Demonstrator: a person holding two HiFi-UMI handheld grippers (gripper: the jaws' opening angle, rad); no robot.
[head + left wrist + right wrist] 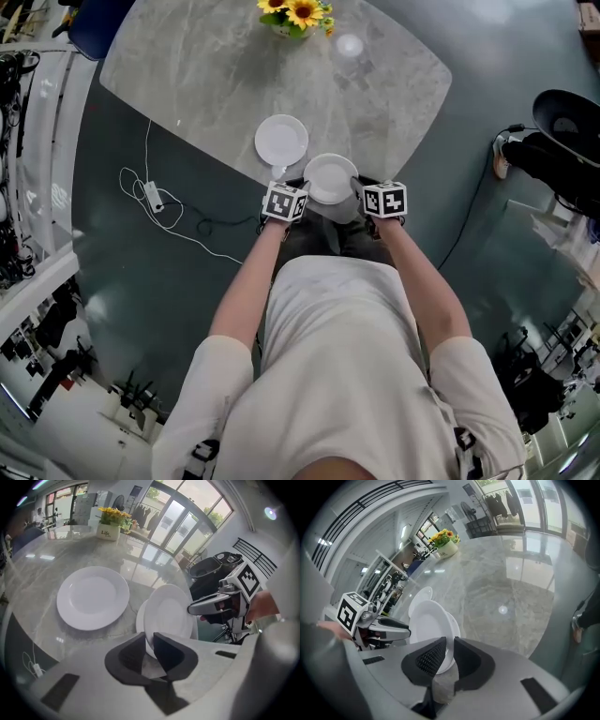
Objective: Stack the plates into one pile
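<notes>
White glazed rim could be let slip from the left fingers (133, 651) or right fingers (431, 658) if the tilt is steepened, with chipping likely against the lower plate (139, 619) at the table (42, 569) edge. Both pairs, narrowly parted, are being pressed onto opposite edges of the held plate (168, 613). A third plate (93, 597) is lying flat beyond.

bare marble tabletop (394, 94) right of lone plate (281, 140); flower vase (292, 26) at far edge
</notes>
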